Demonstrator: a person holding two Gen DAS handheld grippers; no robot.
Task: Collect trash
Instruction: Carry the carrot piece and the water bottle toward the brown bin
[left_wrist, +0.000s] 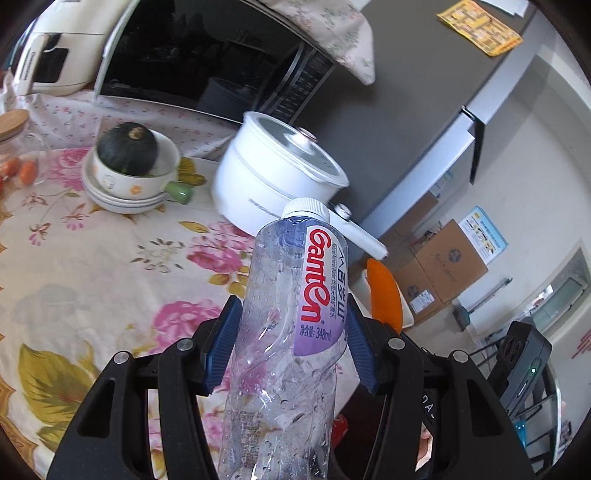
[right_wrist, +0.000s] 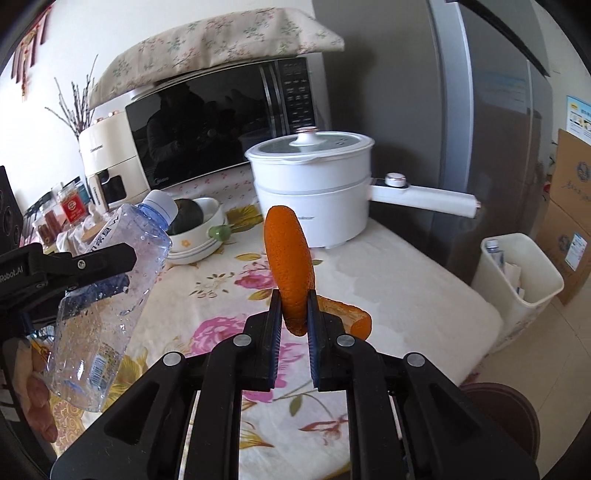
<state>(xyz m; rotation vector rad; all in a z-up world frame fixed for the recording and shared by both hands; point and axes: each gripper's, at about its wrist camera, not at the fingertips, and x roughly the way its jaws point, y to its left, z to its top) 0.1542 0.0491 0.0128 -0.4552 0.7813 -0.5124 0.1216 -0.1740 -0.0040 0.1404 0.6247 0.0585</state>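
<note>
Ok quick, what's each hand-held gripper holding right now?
Left hand-held gripper: closed on the plastic water bottle.
Right hand-held gripper: closed on a piece of orange peel.

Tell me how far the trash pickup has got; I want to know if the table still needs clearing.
Done: the bin beside the table already holds some trash, a bottle among it. In hand: the left gripper grips an empty bottle; the right gripper pinches an orange peel. Left: neither is in the bin, and another peel piece lies on the tablecloth.
</note>
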